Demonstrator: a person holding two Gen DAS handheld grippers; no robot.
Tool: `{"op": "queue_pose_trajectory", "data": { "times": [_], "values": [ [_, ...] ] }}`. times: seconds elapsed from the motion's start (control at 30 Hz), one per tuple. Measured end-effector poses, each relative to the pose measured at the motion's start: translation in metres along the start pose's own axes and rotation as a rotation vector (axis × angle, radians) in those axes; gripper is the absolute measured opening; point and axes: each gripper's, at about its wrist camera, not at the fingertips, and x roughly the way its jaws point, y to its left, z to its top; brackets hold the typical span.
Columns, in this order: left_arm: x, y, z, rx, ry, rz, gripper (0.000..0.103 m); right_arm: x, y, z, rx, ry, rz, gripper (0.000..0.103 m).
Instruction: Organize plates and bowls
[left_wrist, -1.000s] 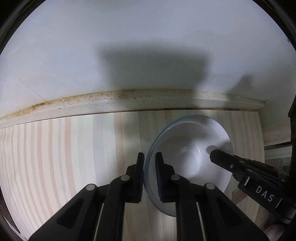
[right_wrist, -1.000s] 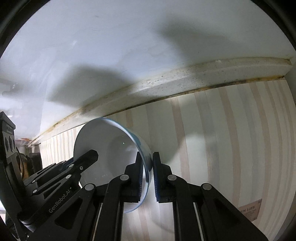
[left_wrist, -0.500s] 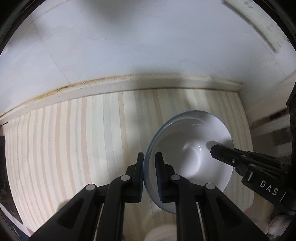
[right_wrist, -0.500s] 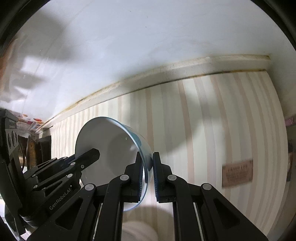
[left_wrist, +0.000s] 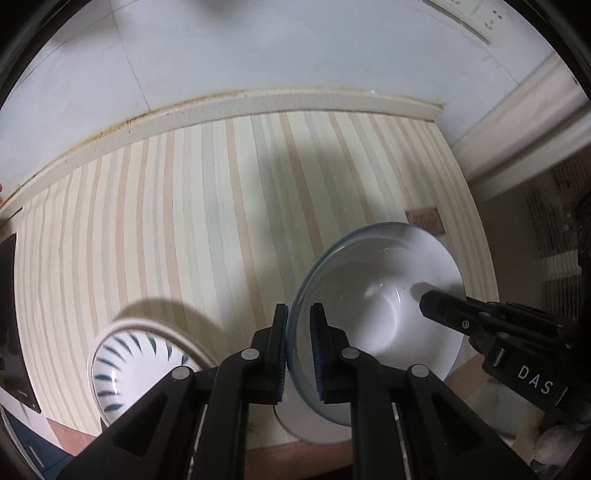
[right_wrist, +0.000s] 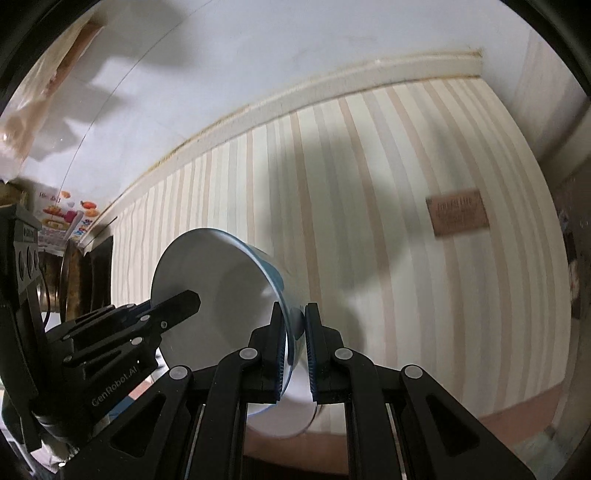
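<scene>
While both tongs stay clamped on opposite rims of the white bowl (left_wrist: 376, 314), left tongs (left_wrist: 298, 350) and right tongs (right_wrist: 294, 347) carry it above the striped counter (left_wrist: 184, 221). Next: lower it, likely onto the patterned bowl (left_wrist: 122, 365) at 8 o'clock.

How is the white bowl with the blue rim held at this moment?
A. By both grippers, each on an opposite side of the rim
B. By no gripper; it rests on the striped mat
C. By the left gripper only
A: the left gripper and the right gripper each have their jaws closed on the rim of the white bowl.
</scene>
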Motion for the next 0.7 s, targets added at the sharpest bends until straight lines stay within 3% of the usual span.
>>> {"op": "queue_pose_trajectory", "data": {
  "times": [0.23, 0.7],
  "values": [
    [0.008, -0.002, -0.032, 0.009, 0.036, 0.003, 0.01, 0.009, -0.004, -0.041, 0.016, 0.035, -0.011, 0.012],
    [0.022, 0.003, -0.058, 0.006, 0.073, 0.039, 0.01, 0.033, -0.002, -0.064, -0.001, 0.094, -0.024, 0.012]
  ]
}}
